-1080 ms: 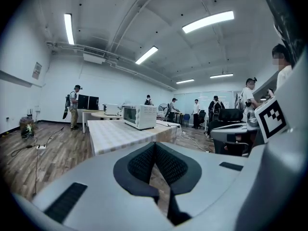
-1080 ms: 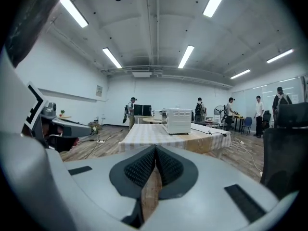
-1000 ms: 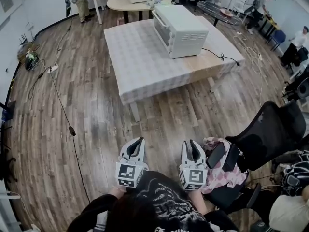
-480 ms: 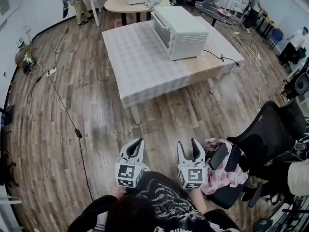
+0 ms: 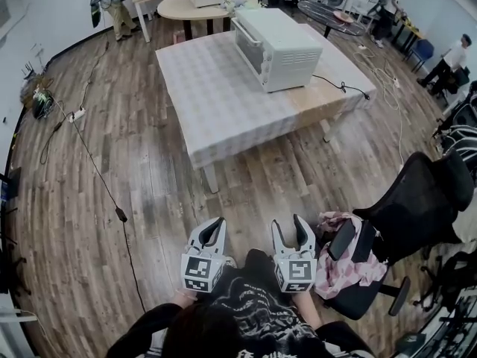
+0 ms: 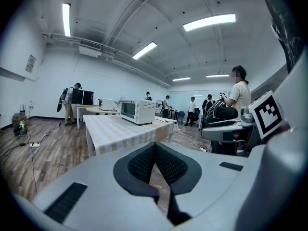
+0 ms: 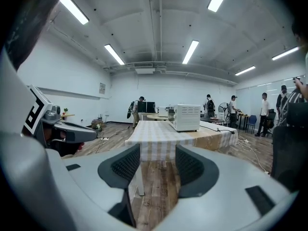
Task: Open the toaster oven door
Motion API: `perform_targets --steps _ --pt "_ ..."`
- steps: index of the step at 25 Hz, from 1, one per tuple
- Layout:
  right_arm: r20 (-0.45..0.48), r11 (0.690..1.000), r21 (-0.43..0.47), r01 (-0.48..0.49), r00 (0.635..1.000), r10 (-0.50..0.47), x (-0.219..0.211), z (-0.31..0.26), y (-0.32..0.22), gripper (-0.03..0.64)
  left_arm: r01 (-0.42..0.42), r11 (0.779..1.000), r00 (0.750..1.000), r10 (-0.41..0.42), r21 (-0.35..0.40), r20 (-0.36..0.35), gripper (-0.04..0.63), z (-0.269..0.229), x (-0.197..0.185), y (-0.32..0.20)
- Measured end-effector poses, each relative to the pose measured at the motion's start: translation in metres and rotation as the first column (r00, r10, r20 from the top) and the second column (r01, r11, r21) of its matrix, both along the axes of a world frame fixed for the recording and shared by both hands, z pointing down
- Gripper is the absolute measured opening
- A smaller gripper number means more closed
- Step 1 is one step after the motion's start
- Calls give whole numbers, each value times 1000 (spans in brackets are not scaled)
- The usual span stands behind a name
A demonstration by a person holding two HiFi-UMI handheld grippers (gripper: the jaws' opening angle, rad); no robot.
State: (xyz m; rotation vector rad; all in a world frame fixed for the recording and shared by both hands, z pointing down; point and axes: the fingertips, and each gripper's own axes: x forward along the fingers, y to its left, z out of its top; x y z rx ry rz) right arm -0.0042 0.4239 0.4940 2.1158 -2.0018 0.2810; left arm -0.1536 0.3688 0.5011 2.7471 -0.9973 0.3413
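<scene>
The white toaster oven stands at the far right of a low table with a checked cloth, its door shut and facing left in the head view. It shows small and far off in the left gripper view and the right gripper view. Both grippers hover over the wooden floor, well short of the table. My left gripper is shut, pads touching, nothing held. My right gripper is open; its jaws have just been opening, with nothing between them.
A black office chair with a pink cloth stands close on the right. A cable trails across the floor at left. A round table and several people are beyond the table.
My right gripper's jaws have spread apart. Both grippers have shifted slightly forward over the floor. The left gripper stays shut.
</scene>
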Motion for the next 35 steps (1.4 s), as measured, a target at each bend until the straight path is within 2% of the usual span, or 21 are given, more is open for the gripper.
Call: perform_targets --steps 7,14,22,29,35 --pt "8 1000 -4 28 1000 -28 8 8 -29 219 30 999 999 -29 -13 20 18 11 3 -20" --pt "32 997 -10 79 996 -79 31 20 -96 219 75 997 996 -74 -9 44 18 13 23 -79" --pt "45 994 16 105 993 -106 106 19 -197 219 111 994 992 -111 -6 68 18 11 87 -171" --pt "48 989 37 145 988 -146 174 15 -272 219 170 985 985 -169 -29 41 18 11 152 -240" --pt "40 985 48 164 985 -166 216 5 -318 219 205 979 979 -205 -22 20 18 2 191 -287"
